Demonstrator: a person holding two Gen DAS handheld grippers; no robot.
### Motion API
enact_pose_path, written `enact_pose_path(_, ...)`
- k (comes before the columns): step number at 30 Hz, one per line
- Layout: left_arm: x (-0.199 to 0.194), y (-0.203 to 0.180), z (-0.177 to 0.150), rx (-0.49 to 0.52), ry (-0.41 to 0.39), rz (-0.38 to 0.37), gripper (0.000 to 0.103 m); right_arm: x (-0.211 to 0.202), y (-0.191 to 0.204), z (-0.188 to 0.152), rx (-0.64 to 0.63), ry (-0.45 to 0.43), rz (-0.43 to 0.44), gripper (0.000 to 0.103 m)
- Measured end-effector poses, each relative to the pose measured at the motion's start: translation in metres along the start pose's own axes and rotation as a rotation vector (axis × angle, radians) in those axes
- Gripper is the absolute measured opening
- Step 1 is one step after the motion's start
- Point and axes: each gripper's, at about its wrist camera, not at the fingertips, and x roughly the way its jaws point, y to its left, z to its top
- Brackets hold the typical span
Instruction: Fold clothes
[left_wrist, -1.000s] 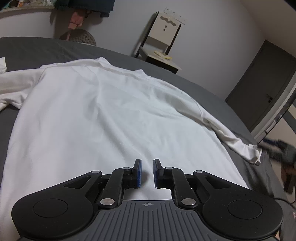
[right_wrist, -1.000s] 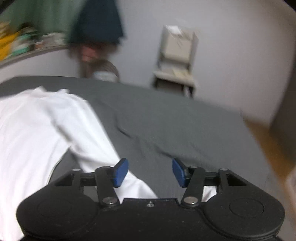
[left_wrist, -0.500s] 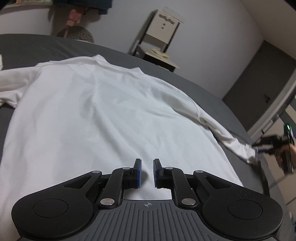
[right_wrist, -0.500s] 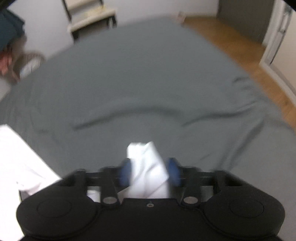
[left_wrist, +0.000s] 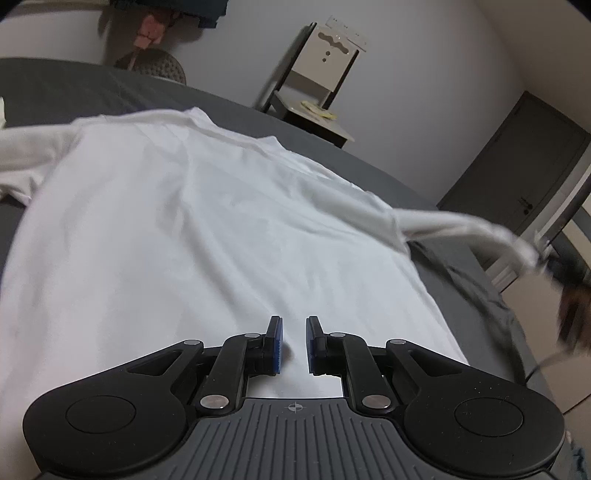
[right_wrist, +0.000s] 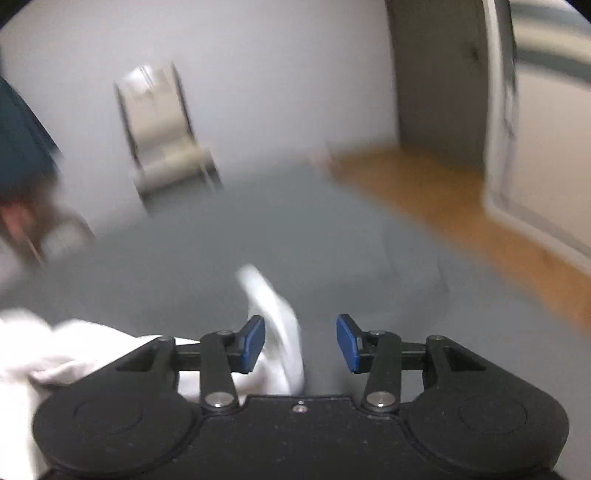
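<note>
Lifted off the bed now, the sleeve is stretching up and out to the right, where half a second ago it was lying flat on the grey bed. Nearest me, the left gripper is hovering low over the shirt hem, its blue pads drawn close with a narrow gap and nothing between them. The shirt is lying spread across the bed, collar toward the far chair. Only the left view is showing the sleeve end being held up, blurred, beside a dark smear I cannot make out. The right view is showing the right gripper standing spread, the sleeve draping between its pads, nearer the left one; whether it is gripped I cannot tell. Beyond are the bed, then wooden floor, all blurring.
</note>
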Motion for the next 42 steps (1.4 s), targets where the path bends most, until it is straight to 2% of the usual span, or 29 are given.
enact_pose_path(1, 0.0, -0.002, -0.001, 0.007, 0.004, -0.006, 0.011, 0.002, -0.011, -0.013, 0.061, 0.032, 0.004, 0.043)
enact_pose_path(3, 0.0, -0.006, -0.003, 0.023, 0.01, -0.017, 0.011, -0.008, -0.027, -0.03, 0.191, 0.015, 0.063, 0.045)
enact_pose_path(4, -0.001, -0.007, -0.003, 0.032, 0.013, -0.022, 0.011, -0.012, -0.028, -0.029, 0.206, -0.004, 0.078, 0.045)
enact_pose_path(6, -0.003, -0.01, -0.003, 0.047, 0.013, -0.022, 0.011, -0.017, -0.022, -0.018, 0.168, -0.046, 0.084, 0.046)
enact_pose_path(8, -0.003, -0.01, -0.002, 0.045, 0.014, -0.018, 0.011, -0.016, -0.012, -0.005, 0.077, -0.1, 0.068, 0.053)
enact_pose_path(11, -0.002, -0.01, -0.001, 0.038, 0.019, -0.01, 0.011, -0.007, 0.014, 0.028, -0.054, -0.1, -0.004, 0.058)
enact_pose_path(13, -0.003, -0.011, -0.002, 0.049, 0.022, -0.006, 0.011, 0.007, 0.03, 0.056, -0.078, -0.012, -0.034, 0.056)
enact_pose_path(16, -0.003, -0.01, -0.001, 0.05, 0.024, 0.004, 0.011, 0.024, 0.045, 0.079, -0.011, 0.245, -0.022, 0.055)
enact_pose_path(18, -0.004, -0.008, -0.001, 0.045, 0.023, 0.01, 0.011, 0.038, 0.055, 0.088, 0.035, 0.359, -0.051, 0.054)
enact_pose_path(21, -0.004, -0.004, 0.0, 0.037, 0.023, 0.019, 0.011, 0.05, 0.072, 0.095, 0.019, 0.41, -0.151, 0.046)
enact_pose_path(24, -0.002, -0.003, -0.001, 0.031, 0.029, 0.014, 0.011, 0.067, 0.084, 0.091, -0.065, 0.416, -0.258, 0.025)
enact_pose_path(25, -0.001, -0.003, -0.002, 0.033, 0.033, 0.011, 0.011, 0.072, 0.087, 0.089, -0.079, 0.414, -0.279, 0.012)
enact_pose_path(27, 0.0, -0.003, -0.004, 0.045, 0.042, 0.007, 0.011, 0.076, 0.091, 0.088, -0.084, 0.4, -0.294, 0.006)
enact_pose_path(28, 0.001, -0.003, -0.004, 0.046, 0.044, 0.005, 0.011, 0.073, 0.092, 0.089, -0.085, 0.388, -0.295, 0.006)
enact_pose_path(30, 0.001, -0.003, -0.005, 0.041, 0.045, 0.001, 0.011, 0.054, 0.098, 0.1, -0.072, 0.312, -0.255, 0.006)
enact_pose_path(33, 0.002, -0.002, -0.005, 0.029, 0.043, -0.009, 0.011, -0.005, 0.1, 0.133, 0.01, 0.056, -0.066, 0.006)
enact_pose_path(36, 0.002, -0.003, -0.005, 0.033, 0.044, -0.017, 0.011, -0.069, 0.079, 0.134, 0.083, -0.243, 0.118, 0.006)
enact_pose_path(37, 0.002, -0.004, -0.005, 0.033, 0.043, -0.02, 0.011, -0.084, 0.069, 0.125, 0.097, -0.311, 0.15, 0.006)
enact_pose_path(39, 0.002, -0.006, -0.005, 0.031, 0.04, -0.027, 0.011, -0.082, 0.047, 0.096, 0.118, -0.284, 0.149, 0.006)
enact_pose_path(42, 0.003, -0.008, -0.005, 0.029, 0.042, -0.038, 0.011, -0.047, 0.014, 0.036, 0.148, -0.12, 0.048, 0.006)
